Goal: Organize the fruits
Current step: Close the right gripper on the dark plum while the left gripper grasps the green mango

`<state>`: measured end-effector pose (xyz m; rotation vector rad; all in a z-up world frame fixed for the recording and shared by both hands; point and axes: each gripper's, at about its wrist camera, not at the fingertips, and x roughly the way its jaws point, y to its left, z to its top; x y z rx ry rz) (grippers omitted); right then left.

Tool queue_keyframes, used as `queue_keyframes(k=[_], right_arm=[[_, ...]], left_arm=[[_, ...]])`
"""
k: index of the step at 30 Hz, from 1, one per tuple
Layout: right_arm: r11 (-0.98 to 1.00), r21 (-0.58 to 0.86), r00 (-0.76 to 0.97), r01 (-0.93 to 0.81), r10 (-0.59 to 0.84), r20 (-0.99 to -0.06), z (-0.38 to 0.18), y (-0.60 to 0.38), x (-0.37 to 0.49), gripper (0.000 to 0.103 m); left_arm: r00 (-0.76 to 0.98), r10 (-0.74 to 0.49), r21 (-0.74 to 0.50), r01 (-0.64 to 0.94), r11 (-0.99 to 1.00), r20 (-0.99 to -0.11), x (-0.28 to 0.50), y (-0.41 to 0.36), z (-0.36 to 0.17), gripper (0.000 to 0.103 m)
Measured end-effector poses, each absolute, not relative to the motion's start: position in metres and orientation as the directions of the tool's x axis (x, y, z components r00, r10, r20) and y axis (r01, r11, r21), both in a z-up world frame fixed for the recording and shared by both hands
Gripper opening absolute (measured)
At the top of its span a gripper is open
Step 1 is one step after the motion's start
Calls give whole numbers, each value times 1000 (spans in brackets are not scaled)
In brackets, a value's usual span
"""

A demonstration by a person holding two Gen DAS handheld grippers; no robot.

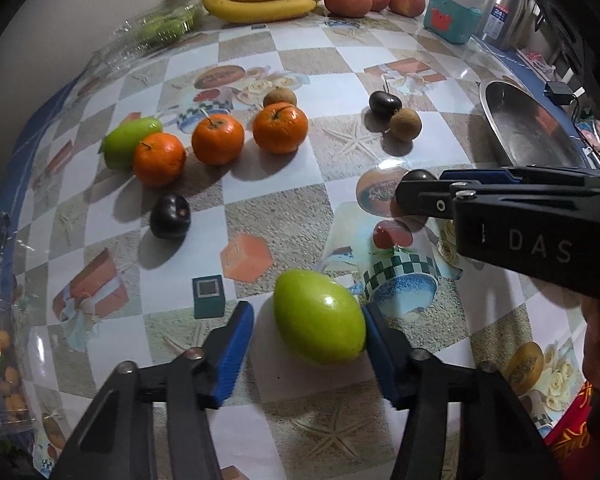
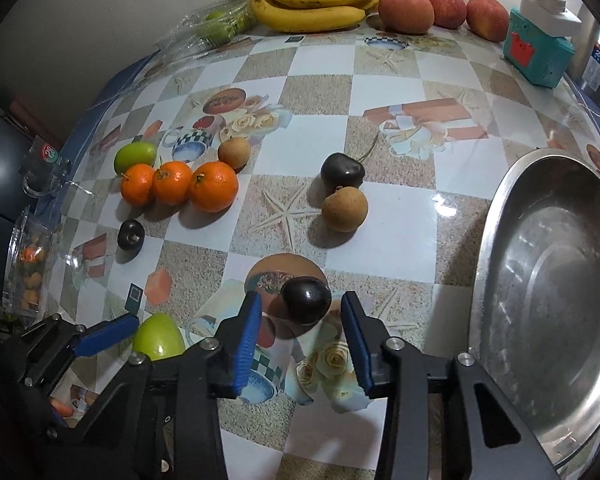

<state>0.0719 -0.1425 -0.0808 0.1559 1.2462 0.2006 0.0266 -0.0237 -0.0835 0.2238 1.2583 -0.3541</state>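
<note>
Left gripper: jaws spread wide around a green jujube-like fruit; the right pad touches or nearly touches its skin, the left pad stands clear. Nothing is clamped.
Right gripper: jaws wide apart, a dark cherry lying between the blue pads, apart from both.
Same cherry, left wrist view: mostly hidden behind the right gripper's finger, only a dark cap showing.
Green fruit, right wrist view: partly cut off by the gripper frames at lower left.
Oranges: three in a row, a second green fruit touching the leftmost one.
Longans: one brown fruit touching a stemmed cherry; another behind the oranges.
Loose cherry: alone, near the oranges.
Steel bowl: at the right, cut off by the frame edge.
Back row: bananas, three peaches or apples; which, hard to tell.
Clear plastic boxes: blurred, contents green.
Tablecloth: checked, printed.
</note>
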Motion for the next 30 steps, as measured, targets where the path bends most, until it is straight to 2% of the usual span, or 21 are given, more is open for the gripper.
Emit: queue_keyframes(k=[4,15,24,30], right_arm=[[971,231,295,-63,239,-925,-85,-141,73,37],[968,247,300,-37,247,-922,-89,-144,76,28],[965,262,309,-17,254,-917,-87,-149,74,27],[932,361,322,29,333,-886,-80,-160,73,27]], left_arm=[[244,-152,-52,372,927,-958,29,-23,-86,45],[221,-168,-84,345,935,-961,31,-20,-87,45],[198,-195,-132,294,947,-961,43,-2,-88,45],[163,-205,-168,216,962,-965,57,16,-85,45]])
